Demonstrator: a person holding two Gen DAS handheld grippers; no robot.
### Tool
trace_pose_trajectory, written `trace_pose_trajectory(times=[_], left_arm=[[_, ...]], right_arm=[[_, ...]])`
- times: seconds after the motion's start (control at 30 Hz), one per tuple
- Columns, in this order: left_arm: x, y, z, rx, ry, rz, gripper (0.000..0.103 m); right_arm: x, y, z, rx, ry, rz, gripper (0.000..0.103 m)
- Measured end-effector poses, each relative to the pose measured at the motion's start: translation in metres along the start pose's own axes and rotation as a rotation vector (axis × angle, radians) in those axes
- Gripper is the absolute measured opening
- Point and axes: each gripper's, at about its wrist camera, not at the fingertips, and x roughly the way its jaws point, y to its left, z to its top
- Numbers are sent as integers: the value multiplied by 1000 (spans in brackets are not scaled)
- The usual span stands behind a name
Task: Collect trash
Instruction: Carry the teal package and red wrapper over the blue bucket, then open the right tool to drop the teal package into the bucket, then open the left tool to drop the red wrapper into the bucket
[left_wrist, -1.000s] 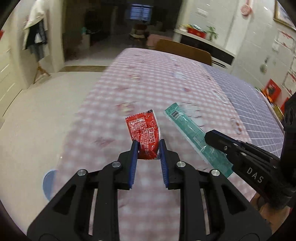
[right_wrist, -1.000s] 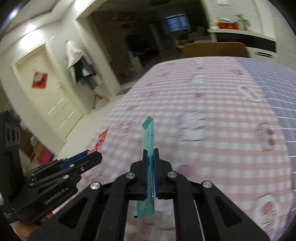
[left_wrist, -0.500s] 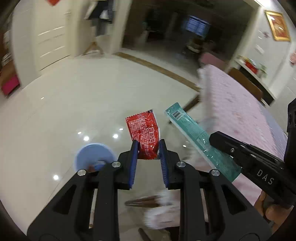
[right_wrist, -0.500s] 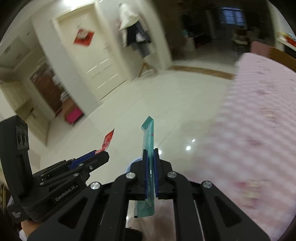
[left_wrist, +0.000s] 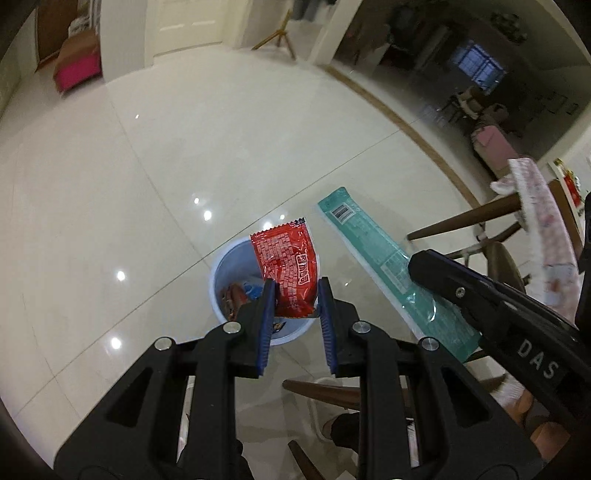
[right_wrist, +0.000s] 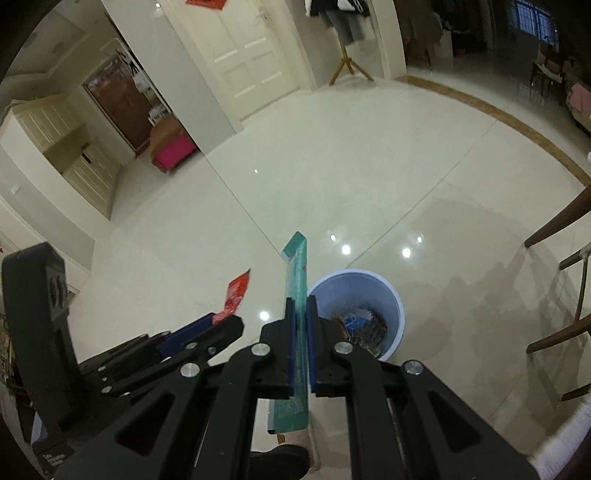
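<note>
My left gripper (left_wrist: 294, 291) is shut on a red snack wrapper (left_wrist: 286, 269) and holds it right above a light blue trash bin (left_wrist: 221, 273) that stands on the floor with several wrappers inside. My right gripper (right_wrist: 301, 306) is shut on a long teal wrapper (right_wrist: 297, 280), held edge-on just left of the bin (right_wrist: 393, 306). In the left wrist view the teal wrapper (left_wrist: 373, 254) and the right gripper (left_wrist: 443, 273) are to the right. In the right wrist view the left gripper (right_wrist: 221, 321) with the red wrapper (right_wrist: 236, 291) is at the left.
Glossy cream tiled floor (left_wrist: 147, 184) surrounds the bin. Wooden table and chair legs (left_wrist: 465, 218) and the pink checked tablecloth's edge (left_wrist: 546, 229) are at the right. A pink stool (right_wrist: 173, 155) and white doors (right_wrist: 251, 59) stand far off. A shoe (right_wrist: 284, 458) shows below.
Both grippers swung away from the table and down toward the floor. The bin, earlier off to the lower left, now lies right under the held wrappers. Both grips are unchanged.
</note>
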Motion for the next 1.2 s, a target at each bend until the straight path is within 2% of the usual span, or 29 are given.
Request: trace_pose_trajectory(times=[0.23,0.47,0.67,0.9,1.2], left_arm=[[40,20,6,-31,50,13,23],[60,21,7,-42,73,11,23],[62,20,5,-35,81,6,23],[62,22,10,-17,84,4,23],[60,8,18,18,73,0,23]], right_arm=[[47,-9,14,25,13,-22,7],[68,-17,19,36,-22,-22,18],[66,-23,11,45,-18,-48,18],[56,-26,4,57,-27,-87,23],[38,-38,-1,80,-65,-115,29]])
